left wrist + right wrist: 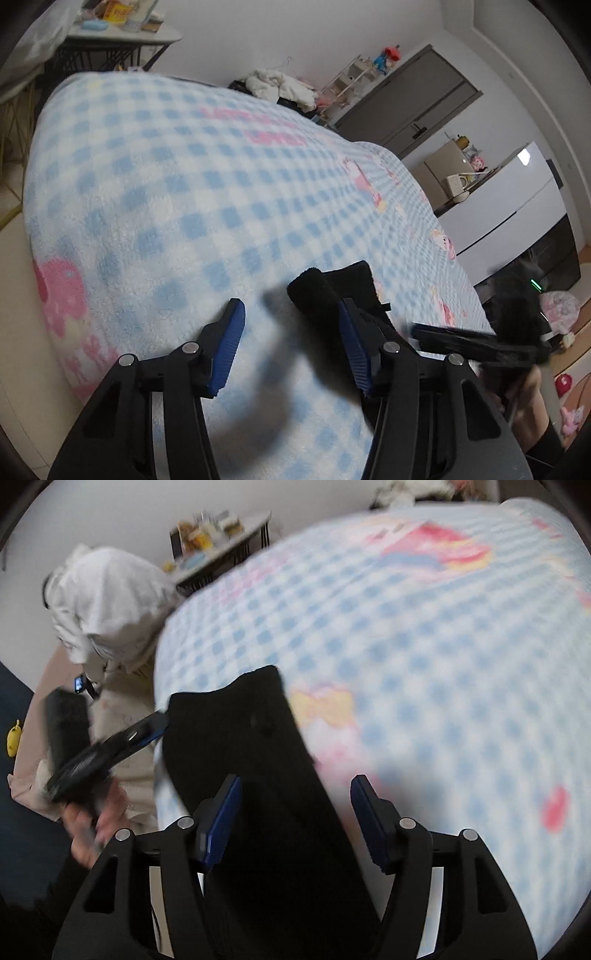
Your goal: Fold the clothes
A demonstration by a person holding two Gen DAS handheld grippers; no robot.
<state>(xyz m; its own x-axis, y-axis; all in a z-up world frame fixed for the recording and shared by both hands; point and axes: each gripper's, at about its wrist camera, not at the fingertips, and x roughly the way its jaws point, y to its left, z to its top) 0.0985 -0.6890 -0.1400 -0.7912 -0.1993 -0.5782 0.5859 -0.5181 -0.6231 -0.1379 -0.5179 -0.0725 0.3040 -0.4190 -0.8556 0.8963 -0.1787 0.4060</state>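
Observation:
A black garment (258, 760) lies on the bed's blue-and-white checked blanket (424, 646), near the bed's edge. My right gripper (297, 779) is open, its blue pads (221, 823) straddling the black cloth from above. In the left wrist view the cloth shows as a thick black fold (314, 295) resting against the tip of the right-hand finger. My left gripper (290, 310) is open, with only blanket (166, 166) between its pads. From the right wrist view, the left gripper (147, 731) touches the garment's left edge. The right gripper (421, 330) appears blurred at the right.
A side table (122, 33) with boxes stands beyond the bed's far corner. White clothes (273, 83) are piled at the far side, with a grey cabinet (413, 99) and a white drawer unit (517, 206) along the wall. Pale clothing (107, 605) is heaped left of the bed.

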